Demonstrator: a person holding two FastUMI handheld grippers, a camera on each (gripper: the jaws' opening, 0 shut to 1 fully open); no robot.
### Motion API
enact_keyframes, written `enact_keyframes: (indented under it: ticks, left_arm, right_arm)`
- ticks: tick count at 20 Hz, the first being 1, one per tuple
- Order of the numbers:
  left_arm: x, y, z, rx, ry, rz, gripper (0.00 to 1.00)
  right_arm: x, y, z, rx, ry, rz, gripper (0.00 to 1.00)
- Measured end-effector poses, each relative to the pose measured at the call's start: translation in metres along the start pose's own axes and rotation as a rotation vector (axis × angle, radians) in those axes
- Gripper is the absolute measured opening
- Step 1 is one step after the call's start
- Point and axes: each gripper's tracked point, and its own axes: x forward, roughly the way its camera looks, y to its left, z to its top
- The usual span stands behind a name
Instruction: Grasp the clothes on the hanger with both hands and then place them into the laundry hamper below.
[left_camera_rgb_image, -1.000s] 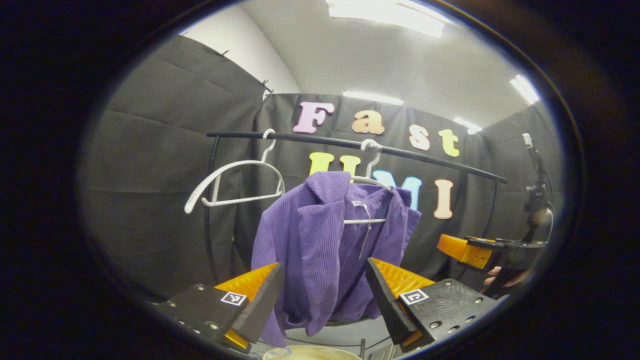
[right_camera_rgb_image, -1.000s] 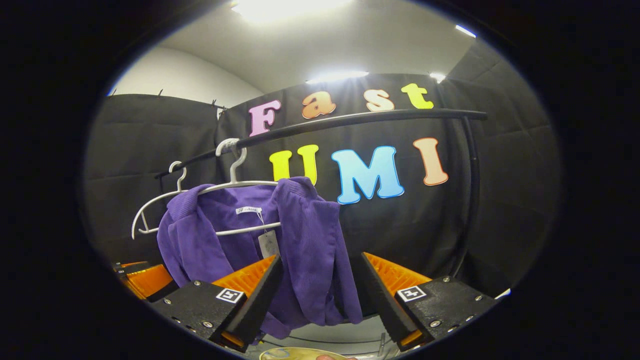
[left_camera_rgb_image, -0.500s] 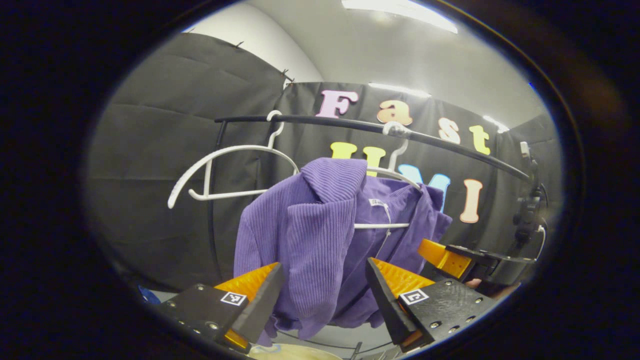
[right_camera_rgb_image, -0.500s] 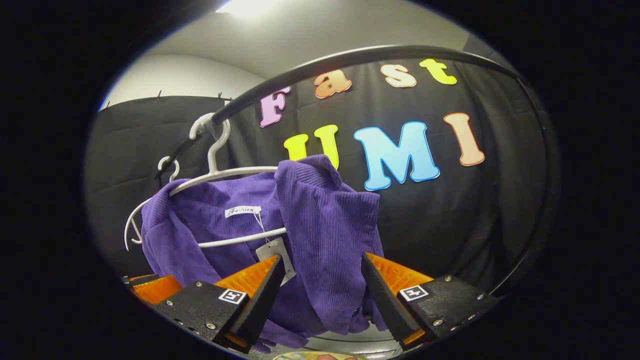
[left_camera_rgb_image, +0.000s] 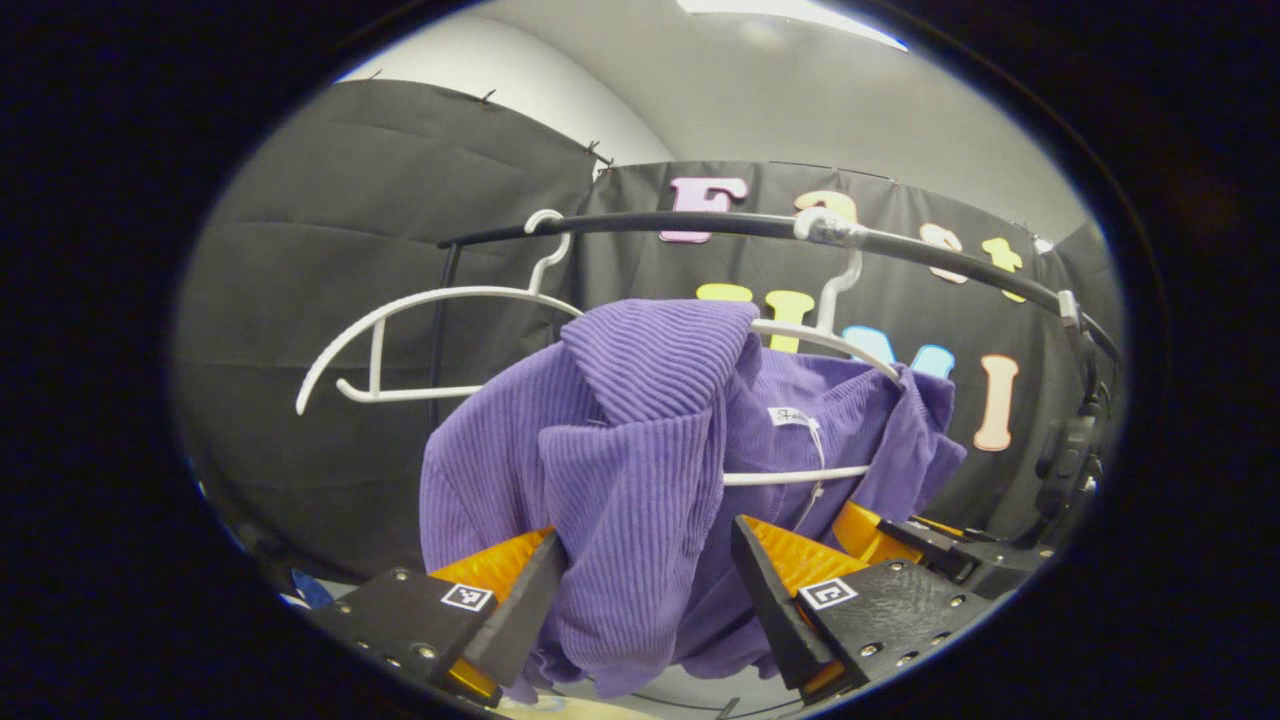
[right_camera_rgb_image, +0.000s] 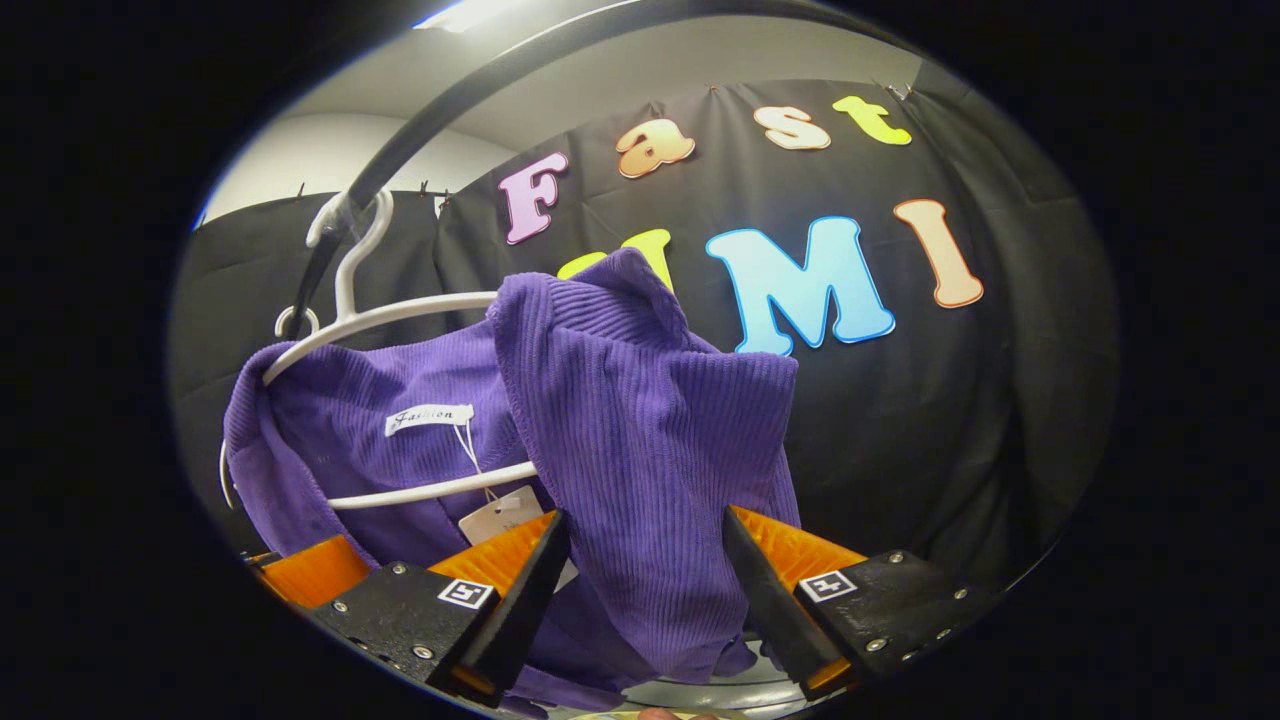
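Left gripper view: the left gripper (left_camera_rgb_image: 645, 590) is spread wide, and the purple ribbed jacket (left_camera_rgb_image: 640, 450) hangs right between its fingers on the white hanger (left_camera_rgb_image: 795, 477), hooked over the black rail (left_camera_rgb_image: 700, 224). A bare white hanger (left_camera_rgb_image: 400, 320) sits beside it on the same rail. Low at the right edge, the other gripper is just beside the jacket's far shoulder. In the right gripper view, the right gripper (right_camera_rgb_image: 645, 590) is spread wide too, that shoulder of the jacket (right_camera_rgb_image: 640, 420) draped between its fingers, a paper tag (right_camera_rgb_image: 500, 517) dangling just inside, near one finger. Whether any finger actually presses the cloth, I can't tell.
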Motion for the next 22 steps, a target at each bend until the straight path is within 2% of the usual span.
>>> enact_keyframes:
  ticks: [1, 4, 5, 6, 7, 8, 9, 10, 12, 13, 15, 16, 17, 18, 19, 20, 22]
  left_arm:
    - [0.003, 0.0, 0.0, 0.01, -0.004, 0.019, 0.95]
    - [0.011, 0.002, 0.002, 0.026, -0.02, 0.064, 0.95]
    - [0.013, 0.004, 0.003, 0.033, -0.027, 0.072, 0.99]
    - [0.011, 0.005, 0.003, 0.042, -0.031, 0.079, 0.99]
    - [0.01, 0.011, 0.004, 0.057, -0.034, 0.098, 0.87]
    - [0.011, 0.015, 0.004, 0.069, -0.036, 0.105, 0.74]
    - [0.009, 0.013, 0.003, 0.08, -0.032, 0.084, 0.62]
    - [0.008, 0.012, 0.002, 0.102, -0.029, 0.073, 0.48]
    - [0.001, 0.026, 0.01, 0.141, -0.06, 0.128, 0.26]
    - [0.0, 0.022, 0.011, 0.134, -0.07, 0.108, 0.15]
    - [-0.006, 0.013, 0.012, 0.085, -0.075, 0.032, 0.14]
    - [-0.01, 0.013, 0.012, 0.06, -0.074, 0.003, 0.14]
    - [-0.015, 0.012, 0.013, 0.04, -0.079, -0.025, 0.14]
    - [-0.02, 0.01, 0.015, 0.035, -0.089, -0.048, 0.07]
    - [-0.024, 0.017, 0.022, 0.028, -0.111, -0.03, 0.08]
    - [-0.026, 0.014, 0.025, 0.018, -0.116, -0.058, 0.01]
    - [-0.027, 0.008, 0.029, -0.001, -0.127, -0.074, 0.06]
  right_arm:
    - [0.004, -0.003, -0.001, -0.001, -0.004, -0.007, 0.95]
    - [0.011, -0.007, -0.002, 0.004, -0.013, -0.009, 0.95]
    - [0.012, -0.008, -0.002, 0.002, -0.019, -0.007, 0.94]
    - [0.012, -0.009, -0.001, -0.003, -0.026, -0.005, 0.94]
    - [0.011, -0.009, 0.0, -0.006, -0.032, -0.001, 0.86]
    - [0.01, -0.01, 0.0, -0.003, -0.035, 0.003, 0.86]
    - [0.009, -0.009, 0.0, 0.007, -0.035, 0.015, 0.76]
    - [0.01, -0.009, 0.001, 0.015, -0.037, 0.026, 0.72]
    - [0.014, -0.016, 0.007, 0.013, -0.05, 0.036, 0.53]
    - [0.015, -0.017, 0.009, 0.013, -0.053, 0.046, 0.45]
    - [0.016, -0.023, 0.014, 0.016, -0.049, 0.043, 0.18]
    - [0.012, -0.019, 0.014, 0.021, -0.045, 0.057, 0.1]
    - [0.008, -0.017, 0.014, 0.021, -0.038, 0.077, 0.07]
    - [0.006, -0.017, 0.011, 0.011, -0.032, 0.088, 0.05]
    - [0.003, -0.018, 0.011, -0.006, -0.033, 0.094, 0.0]
    - [0.003, -0.02, 0.012, -0.024, -0.034, 0.096, 0.0]
    - [0.0, -0.025, 0.016, -0.06, -0.042, 0.08, 0.0]
